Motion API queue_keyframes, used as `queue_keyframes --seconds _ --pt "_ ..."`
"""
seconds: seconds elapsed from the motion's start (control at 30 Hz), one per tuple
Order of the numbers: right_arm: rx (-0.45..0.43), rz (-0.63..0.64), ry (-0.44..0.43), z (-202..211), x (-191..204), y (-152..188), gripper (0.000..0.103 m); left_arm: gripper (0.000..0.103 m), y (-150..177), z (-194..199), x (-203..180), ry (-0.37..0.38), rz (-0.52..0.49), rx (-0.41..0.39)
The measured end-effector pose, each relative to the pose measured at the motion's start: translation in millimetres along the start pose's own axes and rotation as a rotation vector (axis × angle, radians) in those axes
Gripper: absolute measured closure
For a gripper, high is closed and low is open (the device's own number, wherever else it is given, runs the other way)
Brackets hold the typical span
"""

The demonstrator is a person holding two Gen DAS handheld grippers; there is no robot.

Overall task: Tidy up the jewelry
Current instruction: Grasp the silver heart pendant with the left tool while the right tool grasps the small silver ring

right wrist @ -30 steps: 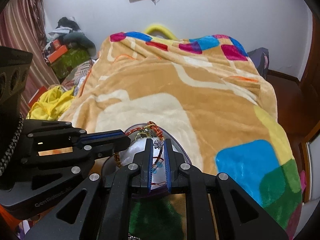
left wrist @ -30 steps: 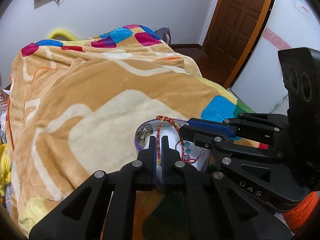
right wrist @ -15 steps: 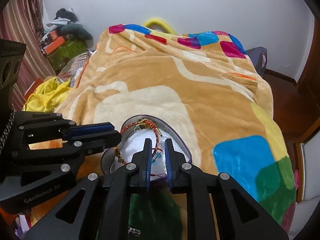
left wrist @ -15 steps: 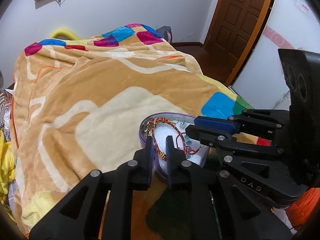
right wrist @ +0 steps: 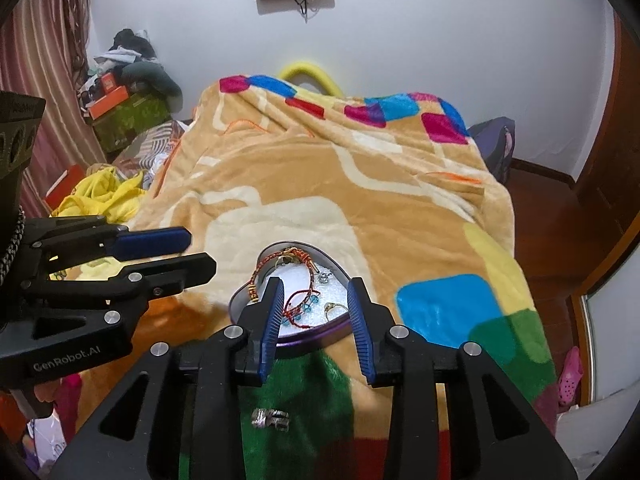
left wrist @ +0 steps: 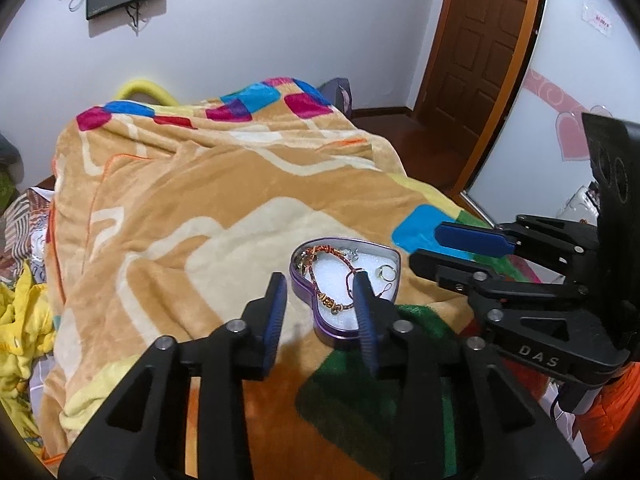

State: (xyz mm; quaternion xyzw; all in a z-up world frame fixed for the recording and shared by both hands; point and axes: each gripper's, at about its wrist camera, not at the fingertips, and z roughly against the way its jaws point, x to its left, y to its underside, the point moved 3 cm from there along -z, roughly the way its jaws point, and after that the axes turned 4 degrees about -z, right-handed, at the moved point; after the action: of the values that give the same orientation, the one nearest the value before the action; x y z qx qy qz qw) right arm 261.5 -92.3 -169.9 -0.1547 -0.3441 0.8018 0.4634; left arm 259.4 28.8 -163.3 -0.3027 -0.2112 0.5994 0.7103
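Patchwork blanket [left wrist: 224, 200] covers the bed, carrying a heart-shaped tin [left wrist: 345, 280] at 6 o'clock. Inside lie a red braided bracelet [left wrist: 320, 276] and a ring [left wrist: 386, 272]. Both the left gripper [left wrist: 320, 300] and right gripper [right wrist: 314, 308] hover with jaws apart, gripping nothing.

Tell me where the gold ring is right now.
The gold ring lies on the white foam inside the heart-shaped tin, by its right-hand edge in both wrist views, beside the red braided bracelet.
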Motion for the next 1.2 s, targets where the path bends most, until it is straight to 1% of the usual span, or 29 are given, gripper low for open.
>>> queue_keyframes --seconds 0.27,0.43,0.57,0.87,1.2 --pt "-0.034 -0.01 0.009 26 4 9 0.073 0.064 8 26 -4 0.001 0.01 -0.023" --pt "-0.032 -0.026 0.009 34 4 21 0.073 0.064 18 35 -10 0.003 0.001 -0.021" --pt "-0.011 -0.042 0.009 31 2 32 0.073 0.064 30 36 -15 0.012 0.003 -0.003" --pt "0.057 -0.088 0.004 20 -9 67 0.073 0.064 61 1 -34 0.048 -0.003 0.105" --pt "0.106 -0.156 0.003 17 -28 91 0.073 0.064 77 -33 -61 0.09 -0.058 0.173"
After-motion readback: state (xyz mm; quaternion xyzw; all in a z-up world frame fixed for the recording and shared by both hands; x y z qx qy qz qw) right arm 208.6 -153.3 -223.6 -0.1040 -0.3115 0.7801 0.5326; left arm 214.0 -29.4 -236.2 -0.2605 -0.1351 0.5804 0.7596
